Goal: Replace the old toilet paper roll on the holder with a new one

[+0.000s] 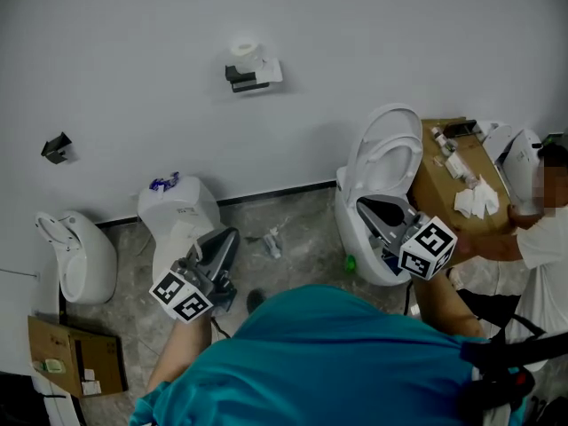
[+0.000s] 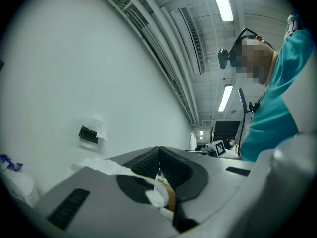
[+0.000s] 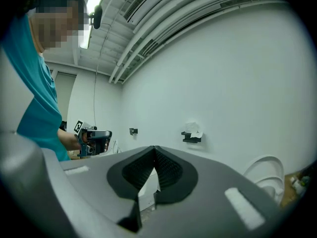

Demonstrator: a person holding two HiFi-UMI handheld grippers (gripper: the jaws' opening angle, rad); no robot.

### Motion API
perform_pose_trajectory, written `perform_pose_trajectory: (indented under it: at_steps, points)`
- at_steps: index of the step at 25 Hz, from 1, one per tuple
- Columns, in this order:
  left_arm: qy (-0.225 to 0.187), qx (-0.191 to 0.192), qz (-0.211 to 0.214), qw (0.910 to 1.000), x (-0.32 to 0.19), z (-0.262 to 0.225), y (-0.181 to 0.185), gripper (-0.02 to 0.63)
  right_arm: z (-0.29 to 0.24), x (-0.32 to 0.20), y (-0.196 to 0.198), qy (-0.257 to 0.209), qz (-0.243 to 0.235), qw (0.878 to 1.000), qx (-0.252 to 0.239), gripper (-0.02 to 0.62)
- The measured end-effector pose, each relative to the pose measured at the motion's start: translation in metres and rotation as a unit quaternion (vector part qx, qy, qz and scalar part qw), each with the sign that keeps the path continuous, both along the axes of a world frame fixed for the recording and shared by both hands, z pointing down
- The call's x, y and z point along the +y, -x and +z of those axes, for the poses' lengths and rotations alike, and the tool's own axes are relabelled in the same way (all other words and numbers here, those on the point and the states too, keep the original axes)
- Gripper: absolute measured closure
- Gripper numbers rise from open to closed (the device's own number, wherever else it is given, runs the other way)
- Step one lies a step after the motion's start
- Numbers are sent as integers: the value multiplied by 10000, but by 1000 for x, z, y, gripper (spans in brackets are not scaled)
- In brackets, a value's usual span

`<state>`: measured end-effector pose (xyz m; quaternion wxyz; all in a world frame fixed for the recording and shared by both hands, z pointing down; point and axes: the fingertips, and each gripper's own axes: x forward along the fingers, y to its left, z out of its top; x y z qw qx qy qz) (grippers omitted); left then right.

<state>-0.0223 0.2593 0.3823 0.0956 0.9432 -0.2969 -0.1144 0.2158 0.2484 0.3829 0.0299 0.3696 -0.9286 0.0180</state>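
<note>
L gripper point(image 2: 159, 150) closed, white tissue scrap point(image 2: 154, 196) w/ a brown bit caught in its jaws. R gripper point(image 3: 154, 150) closed, empty. Toilet paper roll point(image 1: 244, 51), white, stands atop black wall holder point(image 1: 251, 78), well ahead. Grey stone floor point(image 1: 302, 229), white wall point(image 1: 373, 34).

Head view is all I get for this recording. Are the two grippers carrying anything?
Observer: The left gripper is closed tip to tip. Its own view shows a white tissue scrap draped over one jaw and caught in the gap between them.
Operator: What about the right one?
Observer: The right gripper is shut too, and its view shows nothing between the jaws.
Operator: Does either camera see the holder?
Observer: Yes. In the right gripper view the toilet paper holder is ahead, just right of the jaw tips and well apart from them.
</note>
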Motion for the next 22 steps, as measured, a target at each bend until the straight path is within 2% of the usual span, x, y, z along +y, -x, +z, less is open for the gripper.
perform_pose_trajectory:
  at_steps: [6,16,22]
  points:
    - [-29,89,207,9997,-67,4,57,597,-5,-57,59,-36,189,9997,153,592]
    - [-194,74,524,9984,-188,-22,162,597,-41,-170,175,-279,230,9989,293,592]
    - [-125,69,600,9981,-235,-13,199,597,-39,-220,216,-242,177,9987,409,592]
